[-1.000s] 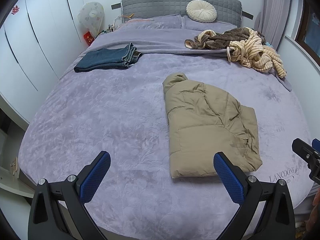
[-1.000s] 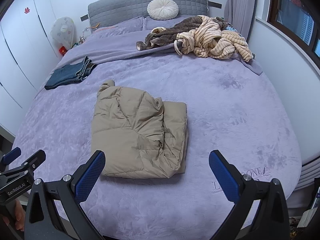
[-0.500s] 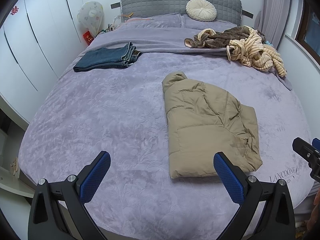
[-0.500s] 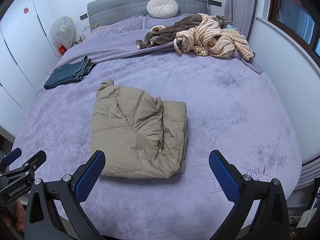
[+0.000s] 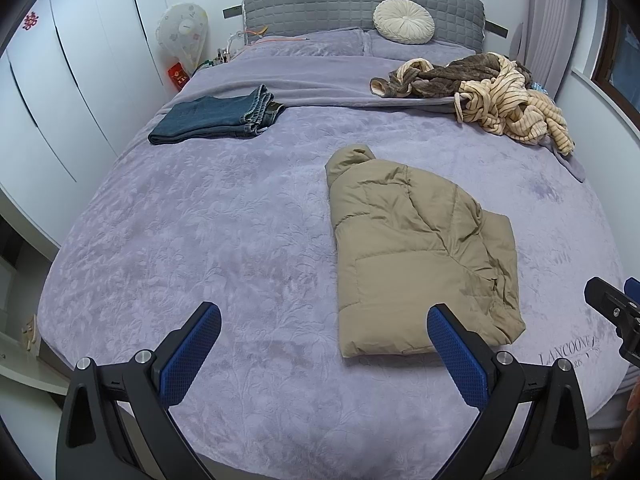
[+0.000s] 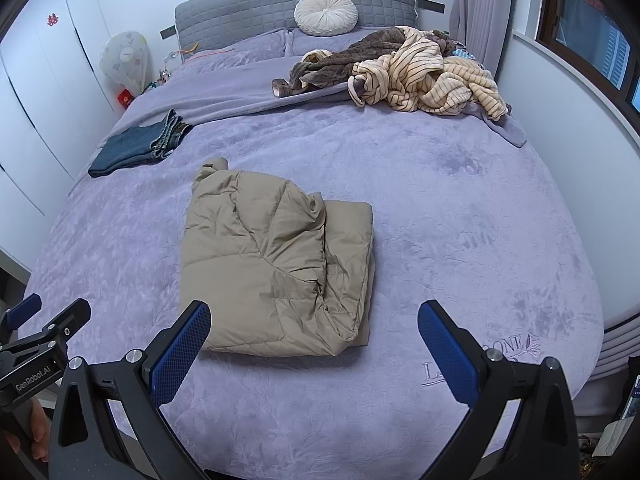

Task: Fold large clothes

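Left gripper: fingers spread wide, nothing between them, hovering over the near edge of the bed. Right gripper: fingers likewise spread wide and empty, over the same edge.

Tan puffer jacket lies folded into a compact block on the purple blanket, centre-right of the bed, collar end pointing toward the headboard. In the right wrist view its near edge sits just beyond the right gripper's left finger; neither gripper touches it.

Versus 1.0 s and 0.5 s ago: jacket shape and position unchanged; both grippers keep the same opening and nearly the same pose, only slight camera drift.

Folded jeans far left; unfolded heap of striped and brown garments far right, near the round cushion.
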Tool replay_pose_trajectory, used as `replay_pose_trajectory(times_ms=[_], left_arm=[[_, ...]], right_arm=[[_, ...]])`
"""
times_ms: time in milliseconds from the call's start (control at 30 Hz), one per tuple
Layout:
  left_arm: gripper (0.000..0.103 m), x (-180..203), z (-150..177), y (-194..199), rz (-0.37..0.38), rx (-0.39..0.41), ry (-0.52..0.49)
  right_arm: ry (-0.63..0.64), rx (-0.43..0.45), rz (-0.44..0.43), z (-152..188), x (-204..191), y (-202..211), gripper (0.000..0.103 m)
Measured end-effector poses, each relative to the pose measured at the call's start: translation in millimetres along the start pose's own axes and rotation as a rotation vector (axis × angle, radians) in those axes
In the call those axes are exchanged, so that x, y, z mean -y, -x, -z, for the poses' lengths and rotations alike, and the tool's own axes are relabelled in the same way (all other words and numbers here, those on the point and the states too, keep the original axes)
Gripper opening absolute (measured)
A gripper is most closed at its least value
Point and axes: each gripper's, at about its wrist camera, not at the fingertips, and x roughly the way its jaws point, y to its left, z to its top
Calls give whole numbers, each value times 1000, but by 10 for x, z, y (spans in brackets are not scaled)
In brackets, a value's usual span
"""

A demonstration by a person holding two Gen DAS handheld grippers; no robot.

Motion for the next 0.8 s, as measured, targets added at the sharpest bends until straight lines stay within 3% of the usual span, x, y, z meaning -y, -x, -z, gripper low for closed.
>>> replay_pose_trajectory(times_ms=[800], left_arm=[[103, -31, -14, -4, -13, -1, 12]], right_arm=[[1, -4, -2, -8, 5, -16, 103]])
